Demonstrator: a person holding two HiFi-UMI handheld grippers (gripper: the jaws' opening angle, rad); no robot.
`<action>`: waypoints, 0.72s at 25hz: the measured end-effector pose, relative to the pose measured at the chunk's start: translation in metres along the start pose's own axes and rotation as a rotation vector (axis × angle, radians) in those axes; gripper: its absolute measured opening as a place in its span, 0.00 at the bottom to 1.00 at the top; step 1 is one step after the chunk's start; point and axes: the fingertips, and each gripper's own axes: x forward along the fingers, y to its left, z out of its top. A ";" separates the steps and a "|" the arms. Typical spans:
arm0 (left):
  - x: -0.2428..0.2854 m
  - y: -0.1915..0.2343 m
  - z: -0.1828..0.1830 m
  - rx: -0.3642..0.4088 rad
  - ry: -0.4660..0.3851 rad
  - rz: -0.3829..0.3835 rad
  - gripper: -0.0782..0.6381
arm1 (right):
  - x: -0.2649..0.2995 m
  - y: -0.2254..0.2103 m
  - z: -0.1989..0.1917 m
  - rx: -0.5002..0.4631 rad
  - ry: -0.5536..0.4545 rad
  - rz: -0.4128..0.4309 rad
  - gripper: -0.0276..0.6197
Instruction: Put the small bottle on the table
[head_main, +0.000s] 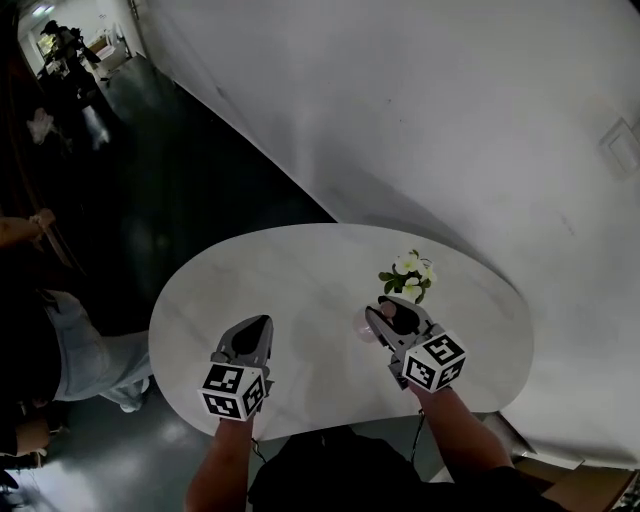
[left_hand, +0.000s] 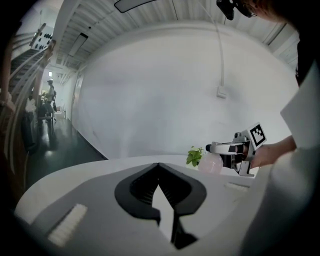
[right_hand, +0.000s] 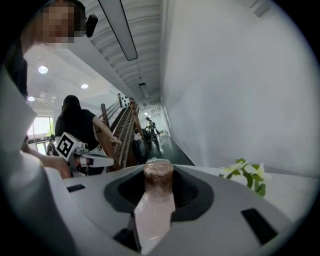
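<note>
A white oval stone-topped desk (head_main: 300, 270) stands with its far and right edges close to a pale curved wall (head_main: 420, 120). Dark polished floor (head_main: 180, 190) lies beyond its left edge. A small sprig of white flowers with green leaves (head_main: 408, 275) sits on the desk near the far edge, right of centre. Just before it, over the right half, the right tool (head_main: 385, 318) grips a small pink translucent plastic bottle (head_main: 367, 326) between its jaws. The left tool (head_main: 255, 330) hangs over the left half, near the near edge and well apart from the right tool, with its jaw tips together and nothing between them.
</note>
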 end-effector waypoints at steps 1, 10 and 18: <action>0.001 0.002 -0.001 -0.003 0.002 -0.002 0.12 | 0.008 0.001 -0.001 -0.005 0.011 0.010 0.27; -0.001 0.027 -0.018 -0.035 0.013 0.007 0.12 | 0.085 0.022 -0.021 -0.048 0.106 0.096 0.27; -0.010 0.040 -0.028 -0.065 0.015 0.037 0.12 | 0.130 0.034 -0.046 -0.103 0.198 0.135 0.27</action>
